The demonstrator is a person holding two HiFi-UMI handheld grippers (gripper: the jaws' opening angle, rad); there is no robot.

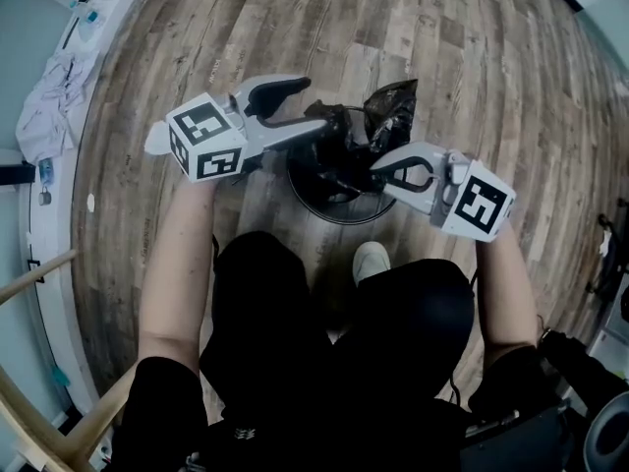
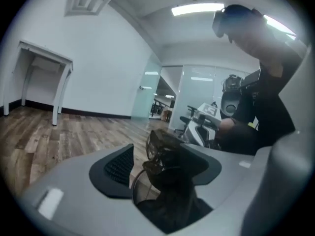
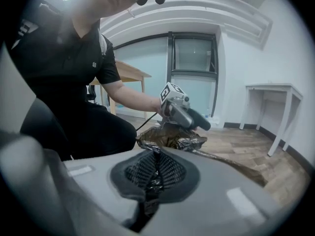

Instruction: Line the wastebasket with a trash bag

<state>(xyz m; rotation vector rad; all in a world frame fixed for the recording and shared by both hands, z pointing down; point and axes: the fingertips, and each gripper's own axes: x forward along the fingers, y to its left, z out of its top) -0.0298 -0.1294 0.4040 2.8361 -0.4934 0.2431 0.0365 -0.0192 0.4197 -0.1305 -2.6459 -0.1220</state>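
Note:
The black round wastebasket [image 1: 339, 214] stands on the wood floor in front of the person's knees. A crumpled black trash bag [image 1: 390, 108] lies over its top and rises at the far right side. My left gripper [image 1: 308, 107] is at the basket's near left rim, open, its jaws wide apart. In the left gripper view a bunch of the bag [image 2: 173, 181] sits in the gap between the pads [image 2: 117, 167], loose. My right gripper [image 1: 385, 171] is at the right rim, shut on a fold of the bag [image 3: 153, 177], which stretches ahead to the bag's bulk [image 3: 172, 136].
A white table [image 2: 45, 58] stands by the wall in the left gripper view, another white table [image 3: 273, 89] in the right gripper view. Pale cloth [image 1: 51, 94] lies at the upper left. A wooden leg [image 1: 37, 273] is at the lower left. The person's shoe [image 1: 371, 261] is just before the basket.

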